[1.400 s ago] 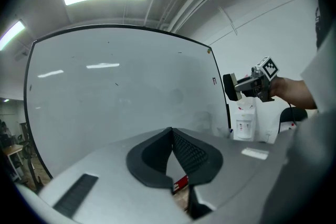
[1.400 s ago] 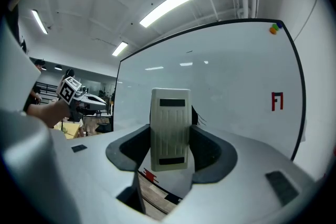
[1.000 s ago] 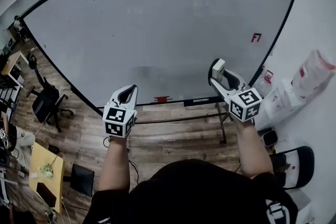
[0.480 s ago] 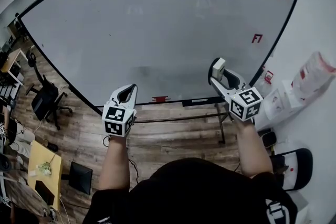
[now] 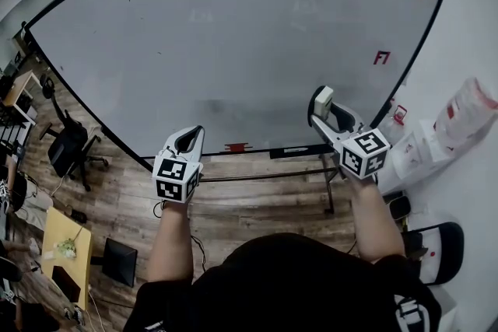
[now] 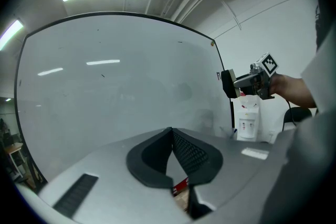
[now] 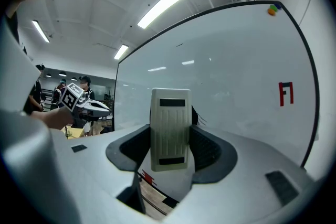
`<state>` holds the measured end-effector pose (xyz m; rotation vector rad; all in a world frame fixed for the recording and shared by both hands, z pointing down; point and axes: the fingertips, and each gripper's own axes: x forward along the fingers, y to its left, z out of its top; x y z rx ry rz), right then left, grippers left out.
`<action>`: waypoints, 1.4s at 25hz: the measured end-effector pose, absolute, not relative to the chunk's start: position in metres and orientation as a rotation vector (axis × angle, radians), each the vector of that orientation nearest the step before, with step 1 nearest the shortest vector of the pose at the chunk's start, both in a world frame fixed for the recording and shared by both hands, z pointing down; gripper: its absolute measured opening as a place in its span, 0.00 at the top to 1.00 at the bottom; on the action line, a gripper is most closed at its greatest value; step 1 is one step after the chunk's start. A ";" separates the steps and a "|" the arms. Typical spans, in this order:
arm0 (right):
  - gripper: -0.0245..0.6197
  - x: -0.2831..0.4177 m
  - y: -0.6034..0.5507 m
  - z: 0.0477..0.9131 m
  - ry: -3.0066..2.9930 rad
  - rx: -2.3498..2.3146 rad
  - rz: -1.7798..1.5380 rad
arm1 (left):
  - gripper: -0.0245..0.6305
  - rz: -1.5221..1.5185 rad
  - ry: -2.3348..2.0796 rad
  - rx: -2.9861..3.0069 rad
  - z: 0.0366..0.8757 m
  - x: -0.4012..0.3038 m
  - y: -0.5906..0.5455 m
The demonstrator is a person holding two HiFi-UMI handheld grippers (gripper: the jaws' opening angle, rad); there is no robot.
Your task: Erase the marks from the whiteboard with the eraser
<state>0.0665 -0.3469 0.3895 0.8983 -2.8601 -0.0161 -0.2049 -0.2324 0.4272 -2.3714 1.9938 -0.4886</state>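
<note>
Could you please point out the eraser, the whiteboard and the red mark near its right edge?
eraser (image 7: 169,128): right gripper view, middle of its ribbed white back.
whiteboard (image 5: 233,43): head view, bare middle of its surface.
red mark (image 5: 380,57): head view, centre of the red lettering.

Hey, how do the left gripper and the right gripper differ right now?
The right gripper is shut on the eraser; the left gripper is shut, empty. The right gripper is held higher than the left gripper. Both face the whiteboard.
</note>
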 end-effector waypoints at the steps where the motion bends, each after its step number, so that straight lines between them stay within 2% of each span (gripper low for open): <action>1: 0.61 0.067 -0.348 0.389 -2.862 0.895 -0.015 | 0.95 -0.488 1.996 -2.370 0.427 -0.205 -0.234; 35: 0.61 0.089 -0.419 0.391 -2.894 0.860 -0.006 | 0.94 -0.480 2.045 -2.319 0.423 -0.177 -0.299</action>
